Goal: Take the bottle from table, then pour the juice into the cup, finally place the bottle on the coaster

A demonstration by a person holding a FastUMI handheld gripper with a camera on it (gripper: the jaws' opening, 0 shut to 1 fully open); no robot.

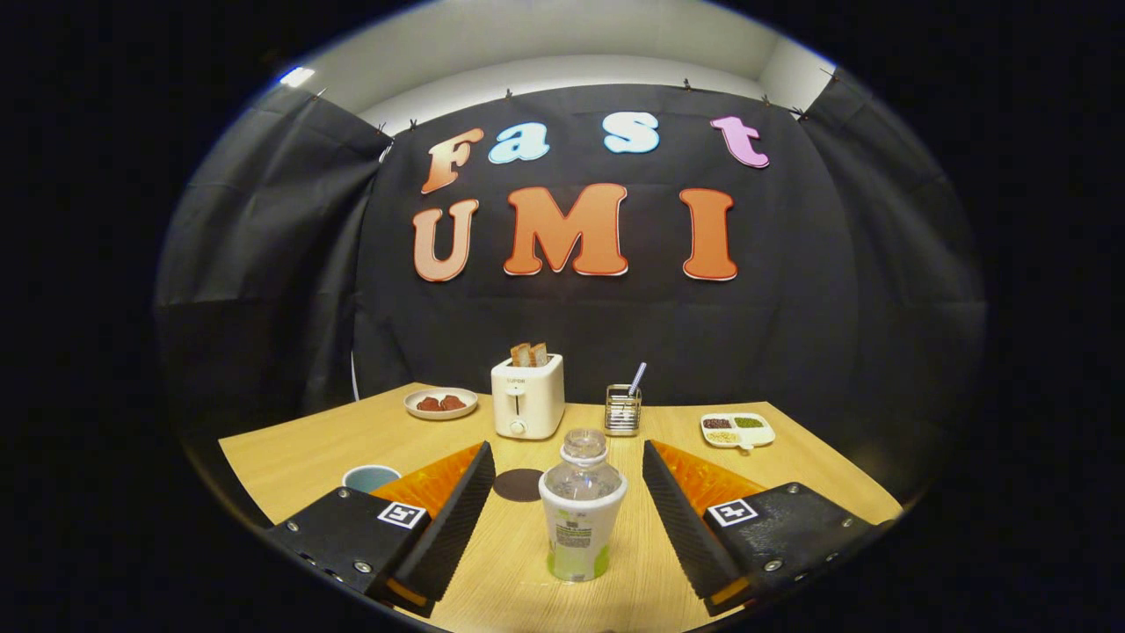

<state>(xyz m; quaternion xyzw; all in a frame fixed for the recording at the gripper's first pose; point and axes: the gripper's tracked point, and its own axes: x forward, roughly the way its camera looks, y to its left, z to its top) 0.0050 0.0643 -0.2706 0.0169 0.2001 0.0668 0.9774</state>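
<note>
Fisheye on the tool, low over the table, facing the booth wall

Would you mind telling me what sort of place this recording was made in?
Most likely a staged breakfast-table booth, not a real kitchen: a wooden table backed by black cloth, with a toaster holding bread. The open gripper has a bottle between its fingers.

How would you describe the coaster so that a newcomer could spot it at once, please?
Start at the white toaster at the table's back. Nearer, just left of the bottle standing between the open gripper's fingers, lies the coaster: a flat dark disc, unlike the rimmed cup.
</note>
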